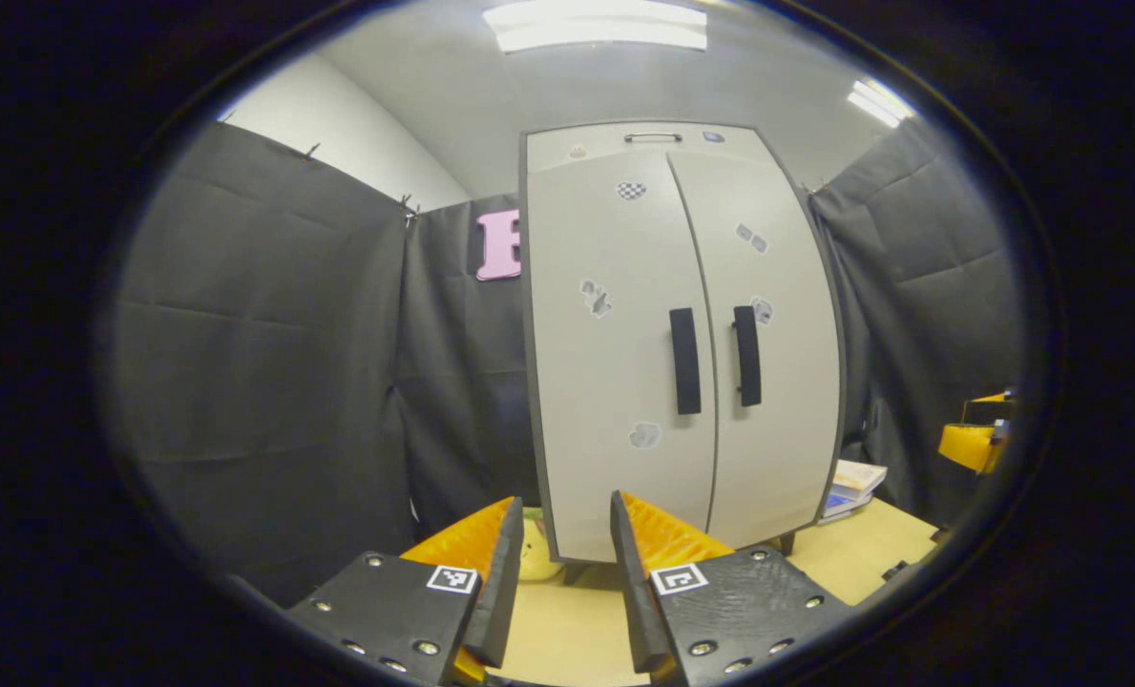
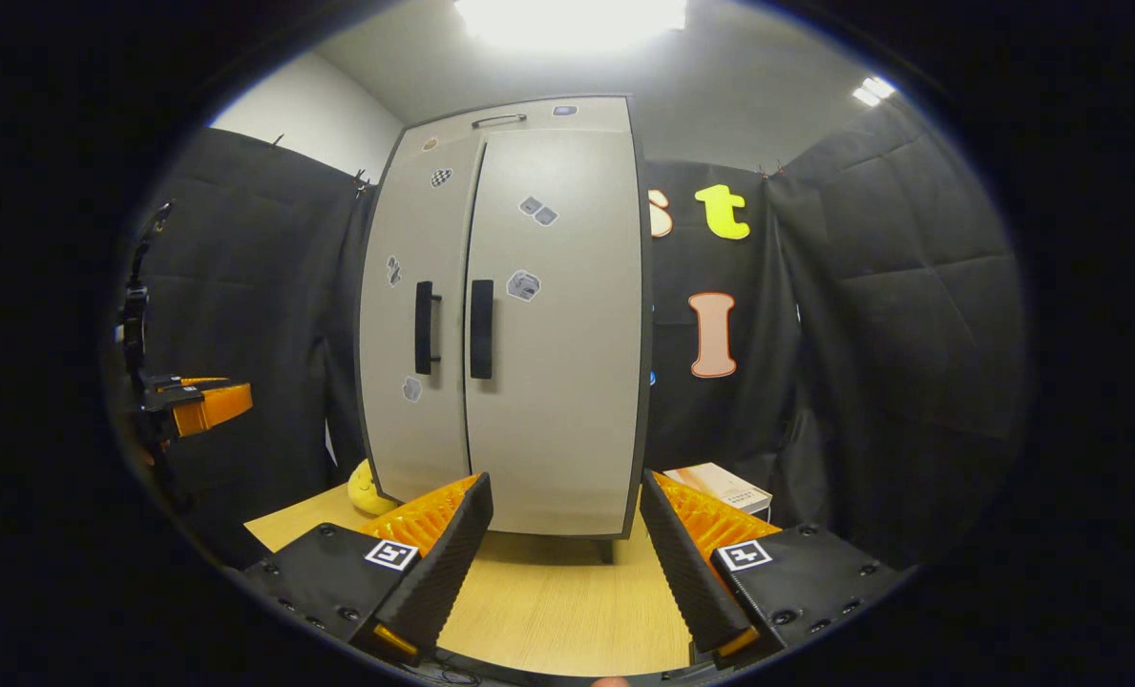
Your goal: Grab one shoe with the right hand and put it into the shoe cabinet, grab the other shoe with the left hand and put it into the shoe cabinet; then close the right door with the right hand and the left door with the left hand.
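Left gripper (image 1: pixel 562 563): fingers apart, nothing between them, held off the cabinet (image 1: pixel 682 334) and aimed at its lower left corner. Bare wooden table (image 1: pixel 567 630) shows in the gap.

Right gripper (image 2: pixel 562 553): fingers spread wider, also empty, hovering above the table and pointed at the cabinet's bottom edge. In the right gripper view the left gripper appears at the far left, well apart from the cabinet, at about handle height. In the left gripper view the right gripper shows at the far right edge, partly cut off.

Cabinet: pale grey, two doors, stands upright on the table on short feet. Both doors shut, edges meeting down the middle. Left door (image 1: pixel 615 363) and right door (image 1: pixel 777 353) each carry a dark vertical handle; left handle (image 1: pixel 685 361) and right handle (image 1: pixel 747 356) sit just beside the seam. Small stickers are scattered on both doors. A narrow top panel with a thin metal pull (image 1: pixel 652 137) runs above the doors.

Shoes: none visible outside; the interior is hidden behind the doors.

Other items: a yellow soft object (image 2: pixel 367 489) lies on the table at the cabinet's left foot, partly hidden. A stack of books (image 2: pixel 725 487) rests on the table just right of the cabinet, near the cloth wall.
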`<state>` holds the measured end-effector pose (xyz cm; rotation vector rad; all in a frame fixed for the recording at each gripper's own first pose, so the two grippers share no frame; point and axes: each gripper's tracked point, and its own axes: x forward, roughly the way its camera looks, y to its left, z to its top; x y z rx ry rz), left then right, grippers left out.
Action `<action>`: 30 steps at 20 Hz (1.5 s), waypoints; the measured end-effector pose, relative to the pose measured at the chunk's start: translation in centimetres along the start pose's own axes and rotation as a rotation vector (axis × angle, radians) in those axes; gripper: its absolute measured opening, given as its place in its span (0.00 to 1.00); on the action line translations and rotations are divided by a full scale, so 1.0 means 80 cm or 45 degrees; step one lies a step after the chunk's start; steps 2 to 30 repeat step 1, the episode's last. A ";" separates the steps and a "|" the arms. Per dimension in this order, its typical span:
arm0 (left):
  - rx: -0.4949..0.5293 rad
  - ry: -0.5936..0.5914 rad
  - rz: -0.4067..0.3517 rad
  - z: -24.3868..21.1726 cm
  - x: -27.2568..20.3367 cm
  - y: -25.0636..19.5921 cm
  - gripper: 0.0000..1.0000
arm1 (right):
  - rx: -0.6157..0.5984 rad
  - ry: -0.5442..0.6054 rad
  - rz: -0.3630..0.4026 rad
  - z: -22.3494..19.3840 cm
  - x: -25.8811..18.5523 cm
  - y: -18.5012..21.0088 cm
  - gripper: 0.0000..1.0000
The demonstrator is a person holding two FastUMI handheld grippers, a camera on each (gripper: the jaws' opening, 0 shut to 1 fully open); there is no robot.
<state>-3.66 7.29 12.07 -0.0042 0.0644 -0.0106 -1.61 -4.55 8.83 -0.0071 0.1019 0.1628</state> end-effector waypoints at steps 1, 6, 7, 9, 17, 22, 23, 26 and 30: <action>-0.009 -0.003 -0.004 0.001 0.001 0.001 0.51 | -0.001 -0.008 -0.005 0.002 -0.001 0.000 0.98; -0.009 -0.003 -0.004 0.001 0.001 0.001 0.51 | -0.001 -0.008 -0.005 0.002 -0.001 0.000 0.98; -0.009 -0.003 -0.004 0.001 0.001 0.001 0.51 | -0.001 -0.008 -0.005 0.002 -0.001 0.000 0.98; -0.009 -0.003 -0.004 0.001 0.001 0.001 0.51 | -0.001 -0.008 -0.005 0.002 -0.001 0.000 0.98; -0.009 -0.003 -0.004 0.001 0.001 0.001 0.51 | -0.001 -0.008 -0.005 0.002 -0.001 0.000 0.98; -0.009 -0.003 -0.004 0.001 0.001 0.001 0.51 | -0.001 -0.008 -0.005 0.002 -0.001 0.000 0.98; -0.009 -0.003 -0.004 0.001 0.001 0.001 0.51 | -0.001 -0.008 -0.005 0.002 -0.001 0.000 0.98; -0.009 -0.003 -0.004 0.001 0.001 0.001 0.51 | -0.001 -0.008 -0.005 0.002 -0.001 0.000 0.98; -0.009 -0.003 -0.004 0.001 0.001 0.001 0.51 | -0.001 -0.008 -0.005 0.002 -0.001 0.000 0.98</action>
